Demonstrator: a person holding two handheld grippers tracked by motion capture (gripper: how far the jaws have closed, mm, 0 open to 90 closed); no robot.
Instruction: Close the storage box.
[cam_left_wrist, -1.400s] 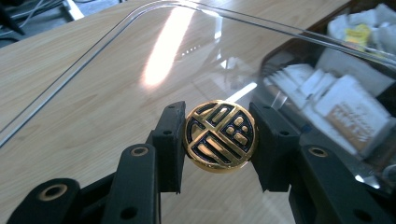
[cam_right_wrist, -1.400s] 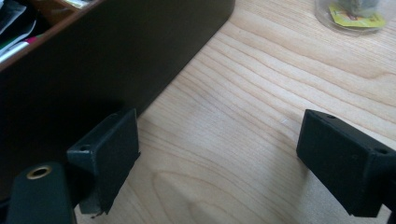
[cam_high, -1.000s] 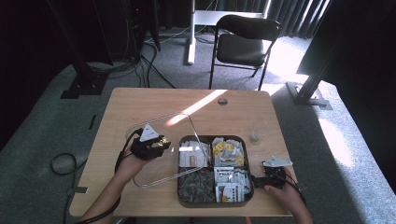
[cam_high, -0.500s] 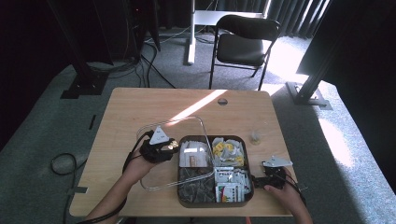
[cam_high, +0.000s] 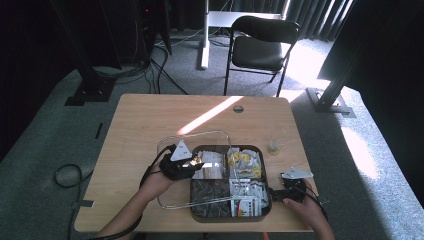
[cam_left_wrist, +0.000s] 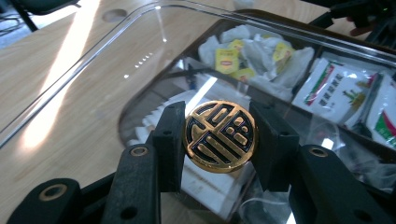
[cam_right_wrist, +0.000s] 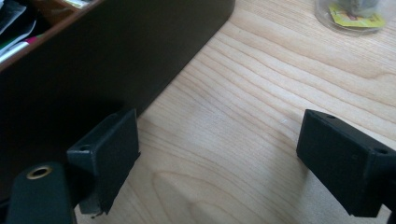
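Knob (cam_left_wrist: 220, 136), gold and round, sits clamped between the left gripper (cam_left_wrist: 220, 140) jaws, carrying the clear lid (cam_left_wrist: 140, 60) partly over the dark tray (cam_high: 260, 150). Advice: keep the lid level and line its corners up before lowering. Right gripper (cam_right_wrist: 219, 163) rests released beside the tray's wall. Wooden table (cam_high: 145, 125), sunlit; grey carpet, folding chair (cam_high: 262, 47) behind.

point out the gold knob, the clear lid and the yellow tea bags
gold knob (cam_left_wrist: 220, 136), left gripper view, on its patterned round face
clear lid (cam_left_wrist: 116, 56), left gripper view, on the flat clear panel over the table
yellow tea bags (cam_high: 244, 161), high view, on the pile in the box's far right compartment
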